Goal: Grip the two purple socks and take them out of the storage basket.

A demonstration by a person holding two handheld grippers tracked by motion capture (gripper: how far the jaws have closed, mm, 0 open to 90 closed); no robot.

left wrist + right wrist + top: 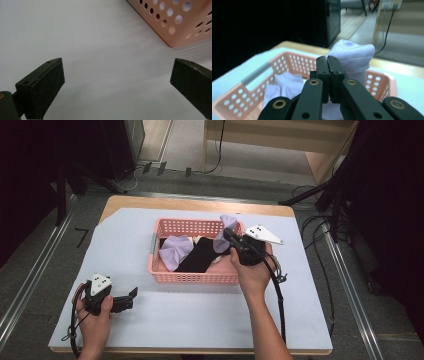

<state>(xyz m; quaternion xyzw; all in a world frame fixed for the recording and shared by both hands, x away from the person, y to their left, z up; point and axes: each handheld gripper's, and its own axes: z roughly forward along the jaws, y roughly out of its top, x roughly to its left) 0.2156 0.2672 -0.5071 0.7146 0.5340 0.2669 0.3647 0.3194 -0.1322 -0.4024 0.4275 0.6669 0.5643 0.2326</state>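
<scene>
A pink perforated basket (190,278) stands in the middle of the table. Inside lie a lilac sock (175,251) and a black cloth (202,255). My right gripper (227,236) hovers over the basket's right end, shut on a second lilac sock (226,227) that hangs from its tips. In the right gripper view the jaws of the right gripper (328,62) press together, the held sock (352,56) bulging just behind them and the basket (287,60) below. My left gripper (134,295) rests at the front left, open. In its own view the left gripper (117,75) has nothing but the sheet between its jaws.
A pale sheet (200,310) covers the wooden table. The basket's corner (180,22) lies ahead and to the right in the left gripper view. Cables (325,240) trail on the floor at the right. Dark stands flank the table at the back.
</scene>
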